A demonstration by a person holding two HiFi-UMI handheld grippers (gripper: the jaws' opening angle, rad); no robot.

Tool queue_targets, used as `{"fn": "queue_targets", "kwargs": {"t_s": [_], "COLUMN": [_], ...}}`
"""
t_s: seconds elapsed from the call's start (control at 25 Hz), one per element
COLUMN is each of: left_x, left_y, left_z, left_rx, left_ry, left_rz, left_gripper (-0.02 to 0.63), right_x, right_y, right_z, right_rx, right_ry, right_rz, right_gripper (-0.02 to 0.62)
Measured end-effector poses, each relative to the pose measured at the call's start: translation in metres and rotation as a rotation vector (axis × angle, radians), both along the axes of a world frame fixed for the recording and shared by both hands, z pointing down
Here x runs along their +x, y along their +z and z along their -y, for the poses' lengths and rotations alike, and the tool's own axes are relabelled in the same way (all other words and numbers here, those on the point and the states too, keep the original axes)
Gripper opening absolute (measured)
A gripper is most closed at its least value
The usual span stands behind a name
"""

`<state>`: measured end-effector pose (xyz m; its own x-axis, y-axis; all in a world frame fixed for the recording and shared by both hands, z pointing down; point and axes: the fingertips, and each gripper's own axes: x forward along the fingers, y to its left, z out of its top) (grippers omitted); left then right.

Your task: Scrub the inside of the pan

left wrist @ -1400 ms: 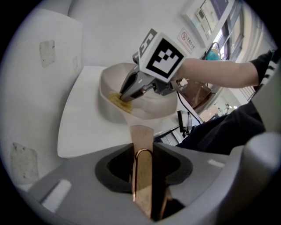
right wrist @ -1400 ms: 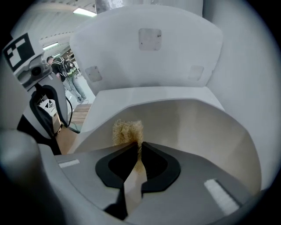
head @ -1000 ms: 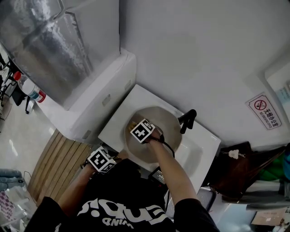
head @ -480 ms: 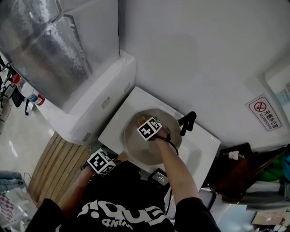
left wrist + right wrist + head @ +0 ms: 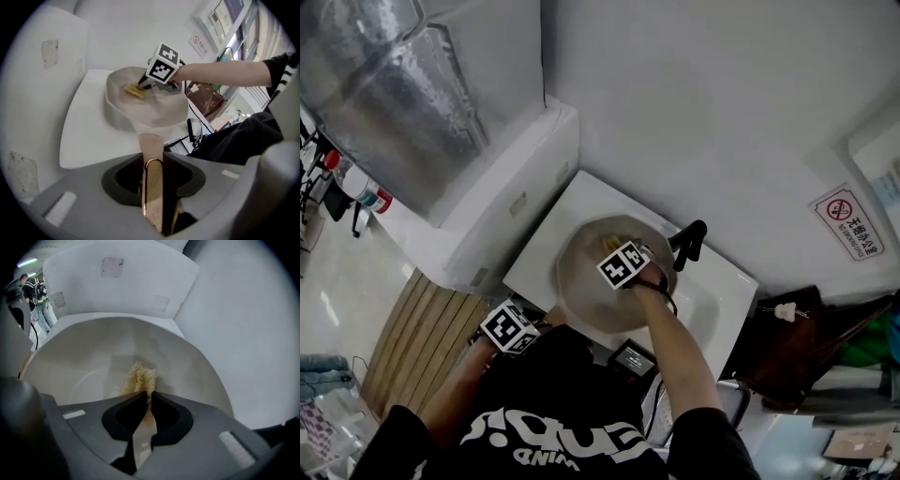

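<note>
1. Checking in from the sink: we've got the pan [image 5: 592, 292] sitting over the white sink top [image 5: 546, 246], about in the middle of the head view, with the black faucet [image 5: 688, 246] just off its right rim.
2. We hold the left gripper [image 5: 152, 161] at the near edge of the sink. Its jaws are pinched tight on the pan's handle [image 5: 151, 143], which runs straight out from between them to the pan body [image 5: 161, 115]. In the head view we mostly catch that gripper's marker cube [image 5: 508, 328].
3. We've got the right gripper [image 5: 146, 393] reaching down inside the pan [image 5: 79, 366], with its jaws squeezed onto a yellow sponge [image 5: 139, 377]. The sponge's fuzzy end sticks out past the tips and is pressed against the pale inner surface.
4. From the left gripper view we see the right gripper [image 5: 142, 86] coming in from the right side, holding the sponge [image 5: 134, 91] down at the far part of the pan's inside.
5. From overhead it looks the same: the right gripper [image 5: 617, 249] is over the far half of the pan, and a bit of the sponge [image 5: 607, 242] pokes out beyond its cube.
6. Around us there's a red no-smoking style sign [image 5: 848, 230] on the wall to the right, a brown bag [image 5: 787, 356] down at the right, and wooden slats [image 5: 412, 328] on the floor at the left.
</note>
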<state>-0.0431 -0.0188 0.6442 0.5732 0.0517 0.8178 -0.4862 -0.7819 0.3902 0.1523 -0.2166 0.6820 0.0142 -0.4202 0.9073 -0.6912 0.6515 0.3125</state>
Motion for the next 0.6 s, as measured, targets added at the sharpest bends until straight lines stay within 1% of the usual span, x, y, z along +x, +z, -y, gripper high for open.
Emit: {"fn": "queue_targets", "kwargs": {"t_s": [0.16,0.36,0.6], "left_x": [0.0,0.0,0.001], "left_y": [0.0,0.0,0.0], "left_z": [0.0,0.0,0.0], "left_rx": [0.0,0.002,0.009], "left_ry": [-0.004,0.002,0.004], "left_rz": [-0.003,-0.006,-0.008], "left_gripper": [0.129,0.129,0.129], "right_x": [0.013,0.025,0.026], "right_y": [0.0,0.001,0.005], "right_z": [-0.013,-0.03,-0.058], "right_rx": [-0.021,-0.057,-0.148], "right_ry": [-0.001,0.024,-0.008], "right_rz": [-0.026,-0.019,-0.026], "right_gripper": [0.038,0.038,0.038]}}
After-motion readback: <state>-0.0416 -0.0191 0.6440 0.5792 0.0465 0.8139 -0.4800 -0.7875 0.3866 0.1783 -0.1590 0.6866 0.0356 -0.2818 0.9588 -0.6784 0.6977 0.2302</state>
